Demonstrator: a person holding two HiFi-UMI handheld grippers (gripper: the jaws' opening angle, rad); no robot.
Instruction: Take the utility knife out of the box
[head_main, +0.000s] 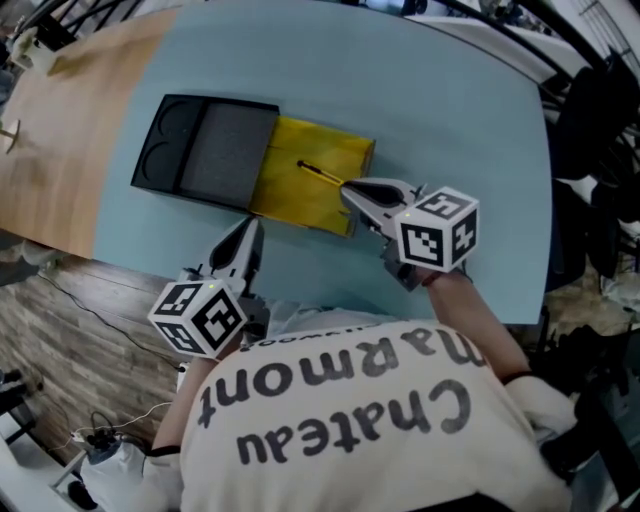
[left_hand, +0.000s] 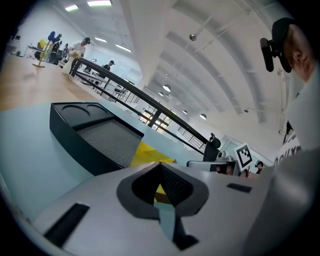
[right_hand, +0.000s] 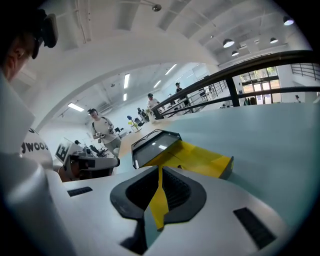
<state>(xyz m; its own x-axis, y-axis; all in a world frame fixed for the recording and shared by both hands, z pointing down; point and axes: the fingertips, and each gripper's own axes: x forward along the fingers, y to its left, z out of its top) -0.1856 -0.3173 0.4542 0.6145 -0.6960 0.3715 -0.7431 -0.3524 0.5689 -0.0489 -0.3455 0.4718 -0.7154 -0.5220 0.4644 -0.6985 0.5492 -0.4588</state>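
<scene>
Records the yellow tray (head_main: 310, 195) drawn partway out of the black box (head_main: 205, 150) on the desk (head_main: 450, 120), the right gripper (head_main: 348, 188) with fingers (right_hand: 177, 192) clenched on a yellow strip (right_hand: 159, 200) running to that tray, the left gripper (head_main: 252, 228) closed empty, no utility knife visible, presumably still boxed, removal outstanding.

The left gripper (head_main: 252, 228) (left_hand: 161, 167) points forward and slopes down, close to the torso. Its jaws are together with nothing between them. The left hand is hidden under the marker cube (head_main: 200, 315).

The right gripper (head_main: 345, 187) (right_hand: 159, 167) reaches further out and points forward and left, tilted down. Its jaws are closed on a thin yellow strip (right_hand: 159, 200). The right forearm (head_main: 465, 295) extends behind its cube (head_main: 438, 230). The two grippers are well apart.
</scene>
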